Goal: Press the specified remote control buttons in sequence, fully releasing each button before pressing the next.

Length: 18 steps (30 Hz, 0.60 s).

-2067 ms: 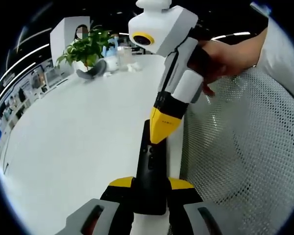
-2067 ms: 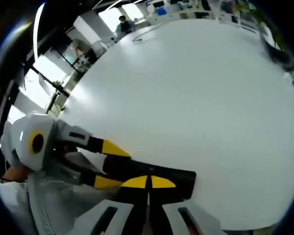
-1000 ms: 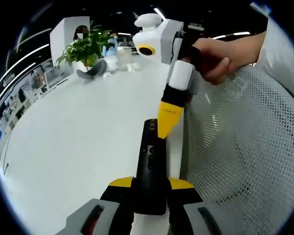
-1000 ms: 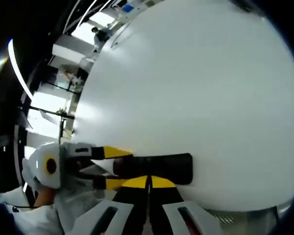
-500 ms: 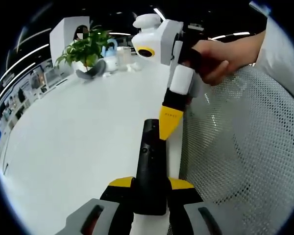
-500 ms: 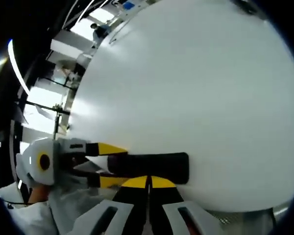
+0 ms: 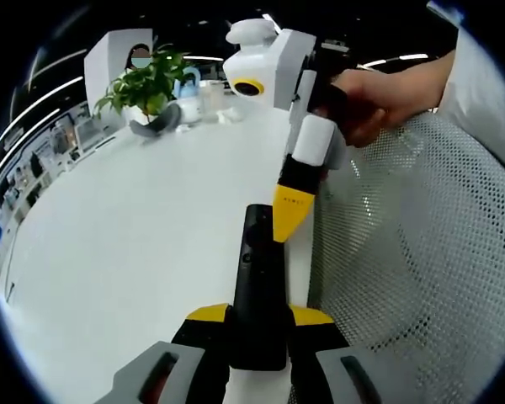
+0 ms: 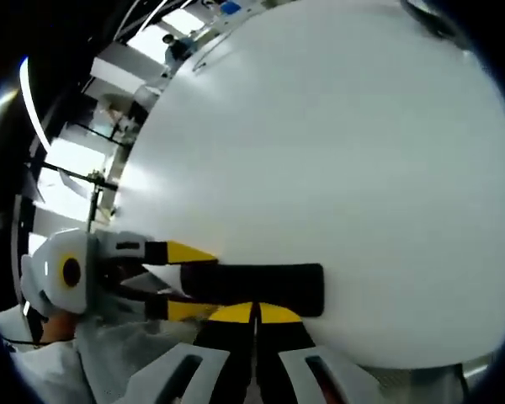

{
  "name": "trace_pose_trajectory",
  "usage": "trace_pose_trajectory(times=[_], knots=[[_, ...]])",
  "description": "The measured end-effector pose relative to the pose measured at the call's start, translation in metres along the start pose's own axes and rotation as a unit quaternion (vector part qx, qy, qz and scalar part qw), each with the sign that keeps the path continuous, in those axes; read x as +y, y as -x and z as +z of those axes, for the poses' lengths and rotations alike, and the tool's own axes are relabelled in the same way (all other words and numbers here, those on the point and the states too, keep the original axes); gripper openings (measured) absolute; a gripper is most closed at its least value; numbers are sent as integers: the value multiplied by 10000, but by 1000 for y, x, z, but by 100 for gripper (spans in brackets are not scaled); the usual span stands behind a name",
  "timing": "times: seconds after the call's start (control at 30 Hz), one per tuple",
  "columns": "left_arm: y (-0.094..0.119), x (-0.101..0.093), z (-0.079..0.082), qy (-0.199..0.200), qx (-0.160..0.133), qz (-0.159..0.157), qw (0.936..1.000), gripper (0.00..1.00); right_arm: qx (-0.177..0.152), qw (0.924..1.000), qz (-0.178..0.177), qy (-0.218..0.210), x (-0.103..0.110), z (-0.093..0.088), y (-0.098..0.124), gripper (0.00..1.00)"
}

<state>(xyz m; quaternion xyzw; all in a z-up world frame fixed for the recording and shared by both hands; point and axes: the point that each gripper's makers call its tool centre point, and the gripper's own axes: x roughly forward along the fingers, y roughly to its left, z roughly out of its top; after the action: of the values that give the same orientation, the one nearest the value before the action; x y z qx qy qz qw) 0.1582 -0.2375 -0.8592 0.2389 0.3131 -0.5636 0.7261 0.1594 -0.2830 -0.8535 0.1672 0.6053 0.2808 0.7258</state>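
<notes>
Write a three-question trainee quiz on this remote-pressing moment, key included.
1. True or false: the left gripper holds the black remote by its near end.
2. The right gripper has its yellow tips: A) spread wide apart, B) closed to a point over the remote, C) clamped on the potted plant.
3. What surface lies under the remote?

Key:
1. True.
2. B.
3. The white table.
</notes>
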Motion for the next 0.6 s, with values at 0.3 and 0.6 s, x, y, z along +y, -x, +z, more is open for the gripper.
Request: trace_pose_trajectory(times=[0.3, 0.6], knots=[[-1, 0, 0, -20, -10, -4, 10000, 25, -220, 9989, 18, 405, 11, 10, 3, 0], [-1, -1, 0, -36, -1, -33, 10000, 25, -337, 9982, -195, 450, 2, 15, 3, 0]])
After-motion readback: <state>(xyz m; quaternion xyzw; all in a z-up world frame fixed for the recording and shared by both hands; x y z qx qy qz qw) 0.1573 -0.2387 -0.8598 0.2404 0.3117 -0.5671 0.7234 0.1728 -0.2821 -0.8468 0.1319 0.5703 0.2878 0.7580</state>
